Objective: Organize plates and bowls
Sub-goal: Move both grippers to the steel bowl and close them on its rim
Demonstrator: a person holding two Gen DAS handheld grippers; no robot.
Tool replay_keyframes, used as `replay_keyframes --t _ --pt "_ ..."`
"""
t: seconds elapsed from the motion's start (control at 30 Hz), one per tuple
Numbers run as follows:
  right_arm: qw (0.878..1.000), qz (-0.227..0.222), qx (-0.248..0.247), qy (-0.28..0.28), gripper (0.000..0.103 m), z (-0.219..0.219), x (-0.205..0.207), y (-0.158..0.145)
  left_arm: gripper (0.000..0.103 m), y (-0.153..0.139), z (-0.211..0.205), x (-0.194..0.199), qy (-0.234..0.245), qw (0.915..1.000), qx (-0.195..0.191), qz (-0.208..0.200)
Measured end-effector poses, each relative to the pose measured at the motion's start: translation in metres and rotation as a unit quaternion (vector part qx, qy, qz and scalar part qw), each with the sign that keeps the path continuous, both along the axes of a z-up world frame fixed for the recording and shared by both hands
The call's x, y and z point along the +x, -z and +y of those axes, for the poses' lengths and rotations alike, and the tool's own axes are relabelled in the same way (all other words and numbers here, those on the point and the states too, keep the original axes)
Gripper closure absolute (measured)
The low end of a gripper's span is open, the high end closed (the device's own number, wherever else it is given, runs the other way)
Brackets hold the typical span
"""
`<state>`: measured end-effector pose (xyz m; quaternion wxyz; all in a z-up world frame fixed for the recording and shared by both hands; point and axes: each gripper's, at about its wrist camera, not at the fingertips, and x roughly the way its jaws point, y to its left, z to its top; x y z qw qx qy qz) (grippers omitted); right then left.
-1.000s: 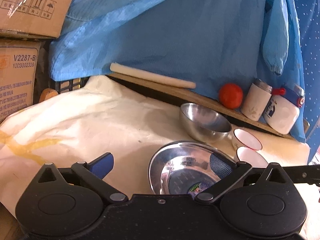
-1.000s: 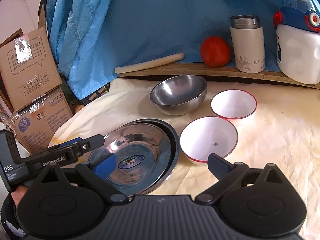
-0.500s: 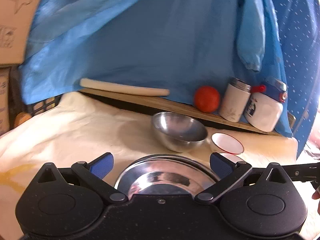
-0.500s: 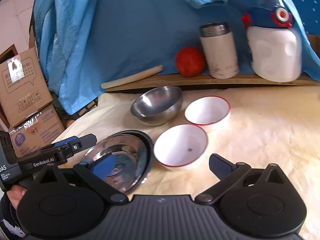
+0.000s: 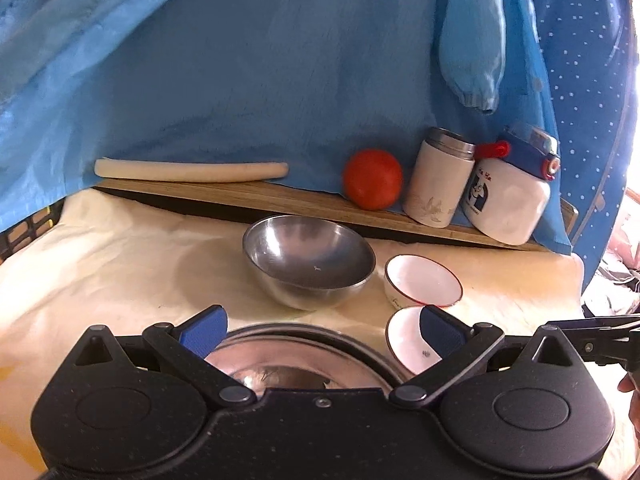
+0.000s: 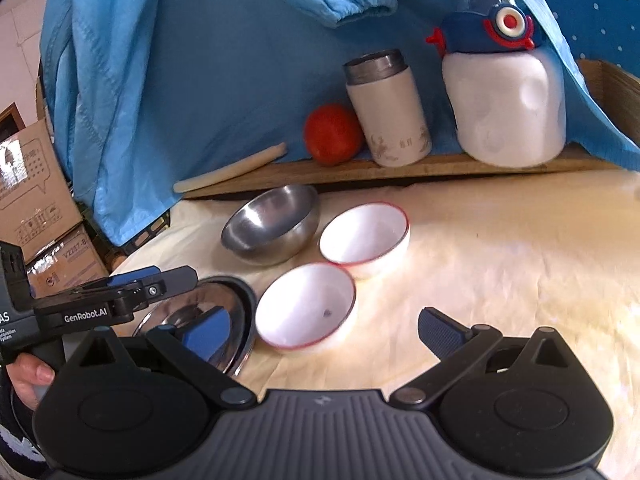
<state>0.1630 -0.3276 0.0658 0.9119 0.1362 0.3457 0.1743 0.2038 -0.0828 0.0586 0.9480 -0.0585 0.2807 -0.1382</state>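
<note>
Both claws are swinging rightward since earlier; the left claw (image 5: 322, 330) is hovering spread wide over the steel plate (image 5: 296, 354), the right claw (image 6: 326, 326), also gaping and empty, near the white bowl (image 6: 306, 306).

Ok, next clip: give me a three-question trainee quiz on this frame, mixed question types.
1. True or false: the steel bowl sits stacked inside a white bowl.
2. How many red-rimmed white bowls are on the cloth? A) one B) two C) three
3. Fill in: on the wooden shelf, the tomato stands beside the ___.

Key: 1 false, it stands alone on the cloth. 2 B. 3 thermos flask.
</note>
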Motion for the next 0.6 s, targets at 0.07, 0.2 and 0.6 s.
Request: replay_keyframes --t 0.07,0.2,0.6 --pt "1.0 -0.005 -0.001 -0.005 0.001 0.001 0.009 -0.003 0.001 0.0 0.002 0.011 -0.007 0.9999 -0.002 0.009" --pt "1.0 -0.012 0.004 -0.016 0.001 0.008 0.035 -0.006 0.001 0.0 0.013 0.036 -0.028 0.9991 -0.014 0.027" --pt "0.999 -0.015 -0.023 -0.036 0.01 0.048 0.121 0.001 0.002 0.021 0.04 0.11 -0.076 0.9924 -0.039 0.088"
